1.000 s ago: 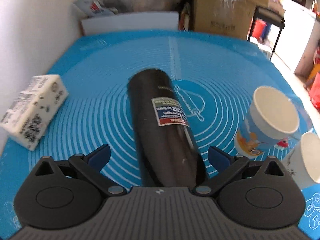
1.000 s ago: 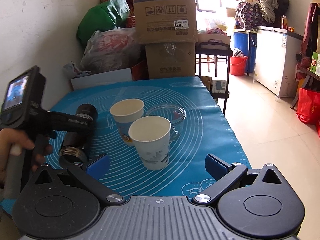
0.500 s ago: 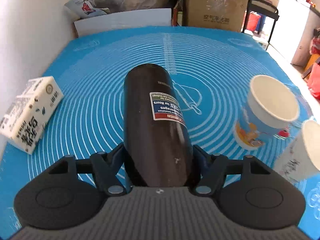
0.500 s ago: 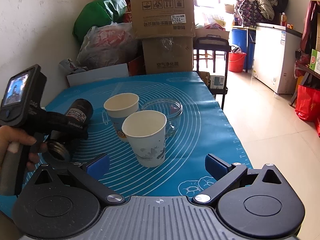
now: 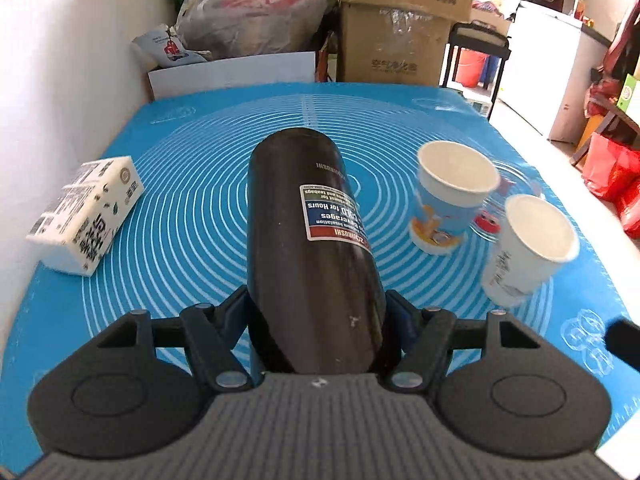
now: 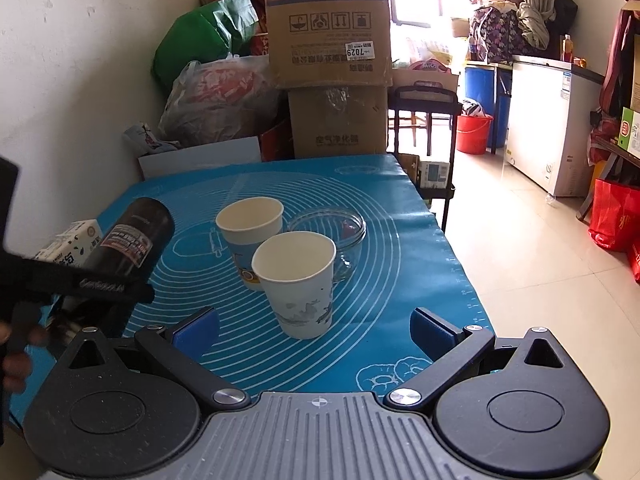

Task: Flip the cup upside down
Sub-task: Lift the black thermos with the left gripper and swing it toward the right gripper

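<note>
My left gripper (image 5: pixel 320 320) is shut on a black thermos cup (image 5: pixel 308 240) with a sticker label, gripping near its open end. The cup points away from me, base tilted upward above the blue mat (image 5: pixel 200 140). In the right wrist view the black cup (image 6: pixel 128 240) shows at the left, raised and tilted. My right gripper (image 6: pixel 314 328) is open and empty, just in front of a white paper cup (image 6: pixel 298 280).
A blue-printed paper cup (image 5: pixel 448 196) and the white paper cup (image 5: pixel 528 248) stand upright at the right, with a glass bowl (image 6: pixel 332 236) behind them. A white carton (image 5: pixel 88 216) lies at the left by the wall. Boxes and bags stand behind the table.
My left gripper closed on the black cup, which lay on the mat, and lifted it, tilting its base upward. My right gripper stayed open and drifted slightly.
</note>
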Demonstrator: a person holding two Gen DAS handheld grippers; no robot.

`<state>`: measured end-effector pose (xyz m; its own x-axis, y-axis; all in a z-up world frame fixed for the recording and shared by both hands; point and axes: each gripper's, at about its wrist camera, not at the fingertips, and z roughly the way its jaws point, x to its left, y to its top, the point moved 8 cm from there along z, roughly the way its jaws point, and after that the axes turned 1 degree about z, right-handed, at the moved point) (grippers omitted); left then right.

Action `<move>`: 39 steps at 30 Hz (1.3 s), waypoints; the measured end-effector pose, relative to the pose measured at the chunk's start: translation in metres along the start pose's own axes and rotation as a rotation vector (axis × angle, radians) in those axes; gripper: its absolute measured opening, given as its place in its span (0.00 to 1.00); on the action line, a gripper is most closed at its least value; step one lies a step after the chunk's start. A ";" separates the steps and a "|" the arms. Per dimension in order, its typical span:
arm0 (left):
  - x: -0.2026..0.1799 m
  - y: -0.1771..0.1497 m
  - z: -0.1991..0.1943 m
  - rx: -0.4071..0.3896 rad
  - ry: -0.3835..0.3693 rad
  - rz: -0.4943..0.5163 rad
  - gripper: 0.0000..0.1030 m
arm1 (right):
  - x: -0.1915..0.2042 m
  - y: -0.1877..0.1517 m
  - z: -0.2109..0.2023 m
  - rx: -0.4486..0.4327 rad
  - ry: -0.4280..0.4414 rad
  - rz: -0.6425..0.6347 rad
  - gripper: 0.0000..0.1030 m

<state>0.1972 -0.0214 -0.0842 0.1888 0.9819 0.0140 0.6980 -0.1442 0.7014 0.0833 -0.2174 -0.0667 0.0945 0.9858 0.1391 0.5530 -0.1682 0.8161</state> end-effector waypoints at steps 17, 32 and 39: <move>-0.016 -0.070 -0.008 0.055 -0.016 -0.004 0.69 | 0.002 -0.010 -0.010 0.021 0.001 -0.013 1.00; -0.023 -0.068 -0.015 0.051 -0.013 0.063 0.88 | 0.005 -0.013 -0.007 0.046 0.012 -0.013 1.00; -0.023 -0.065 -0.022 0.040 -0.019 0.061 0.91 | 0.008 -0.013 -0.009 0.051 0.020 -0.020 1.00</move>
<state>0.1321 -0.0320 -0.1143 0.2447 0.9687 0.0426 0.7114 -0.2092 0.6710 0.0693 -0.2072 -0.0714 0.0669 0.9886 0.1351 0.5964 -0.1482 0.7889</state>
